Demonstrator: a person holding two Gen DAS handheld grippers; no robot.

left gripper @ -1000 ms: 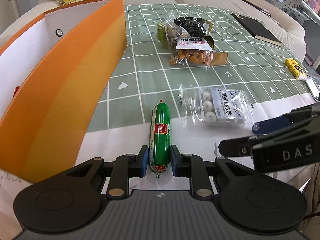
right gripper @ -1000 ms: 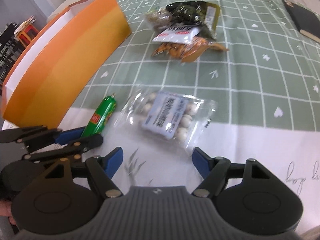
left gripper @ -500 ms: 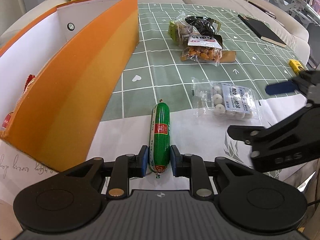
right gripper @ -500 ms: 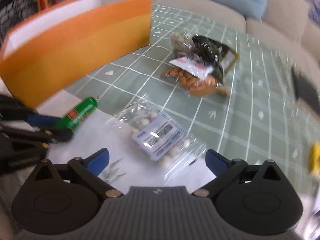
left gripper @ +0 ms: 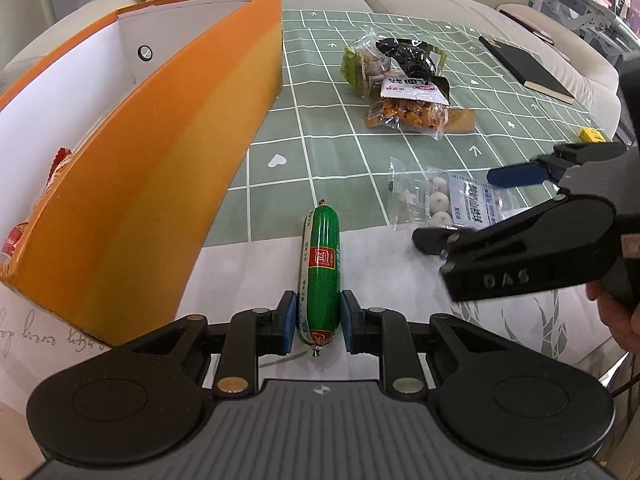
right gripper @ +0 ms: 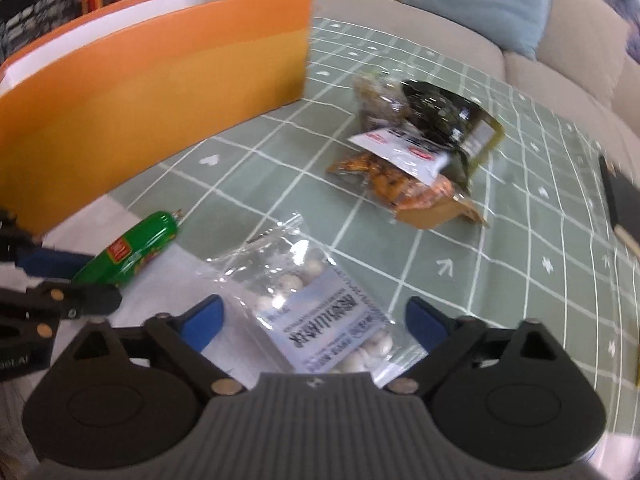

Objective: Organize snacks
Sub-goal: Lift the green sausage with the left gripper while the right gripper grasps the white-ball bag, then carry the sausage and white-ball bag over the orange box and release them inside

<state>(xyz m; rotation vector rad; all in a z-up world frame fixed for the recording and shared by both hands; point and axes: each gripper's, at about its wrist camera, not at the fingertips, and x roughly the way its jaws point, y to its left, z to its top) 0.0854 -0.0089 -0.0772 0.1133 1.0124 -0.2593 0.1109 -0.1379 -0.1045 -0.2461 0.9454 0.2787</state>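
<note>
My left gripper (left gripper: 319, 322) is shut on the near end of a green sausage (left gripper: 320, 264), which points away over the white table edge. Close on its left stands the open orange box (left gripper: 160, 152). My right gripper (right gripper: 316, 320) reaches over a clear bag of white balls (right gripper: 304, 276). The bag lies between its jaws, which are closing, and the blue pads stand apart from it. In the left wrist view the right gripper (left gripper: 472, 206) comes in from the right over that bag (left gripper: 440, 200). The sausage (right gripper: 128, 252) and the box (right gripper: 140, 92) also show in the right wrist view.
A pile of snack packets (left gripper: 404, 80) lies further back on the green checked cloth (left gripper: 320, 140). A black notebook (left gripper: 528, 68) and a small yellow box (left gripper: 591, 135) sit at the right. Packets (left gripper: 12, 240) lie inside the box. A sofa with cushions stands behind.
The right gripper has rolled and come in over the clear bag, with its jaws spread wider around it. The left gripper has kept its hold on the sausage and hardly moved.
</note>
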